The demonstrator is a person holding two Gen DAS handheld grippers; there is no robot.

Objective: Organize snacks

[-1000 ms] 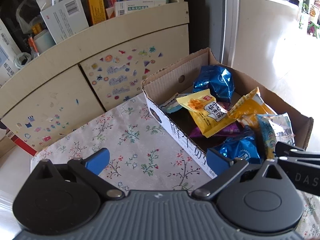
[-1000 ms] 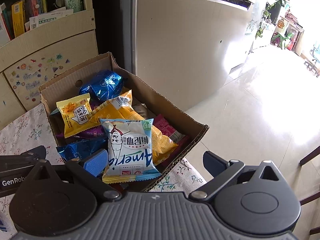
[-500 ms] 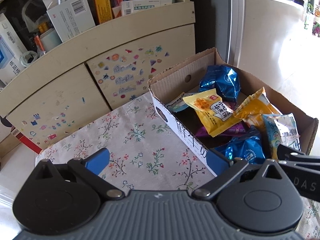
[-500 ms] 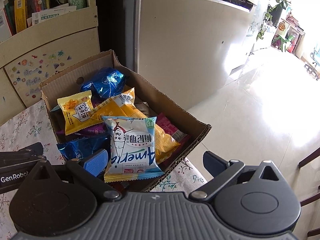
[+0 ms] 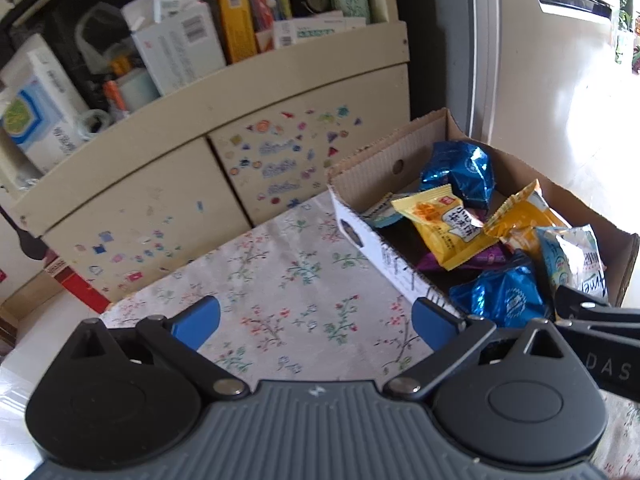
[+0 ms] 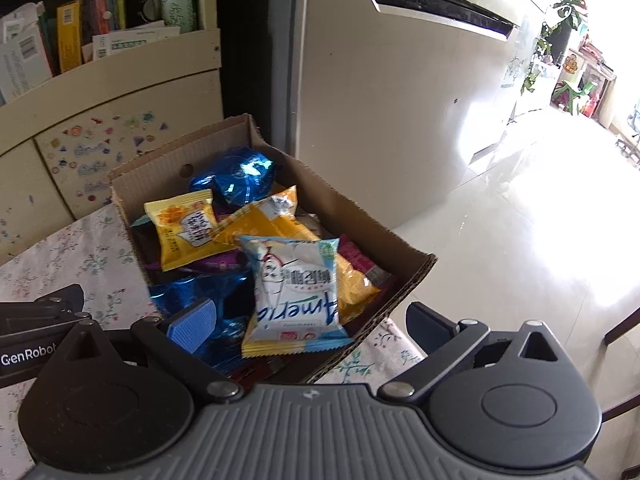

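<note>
1. Our left tongs hang wide apart over the bare floral bench, holding nothing.
2. Our right tongs gape empty over the near end of the cardboard box, which sits at the bench's right edge.
3. The white-and-blue packet lies topmost in the box (nearest our right tongs); we judge it best pinched by its flat sealed edge, lifted straight up so the yellow packet stays put.
4. Farthest, a blue foil packet rests against the box's back wall.
</note>
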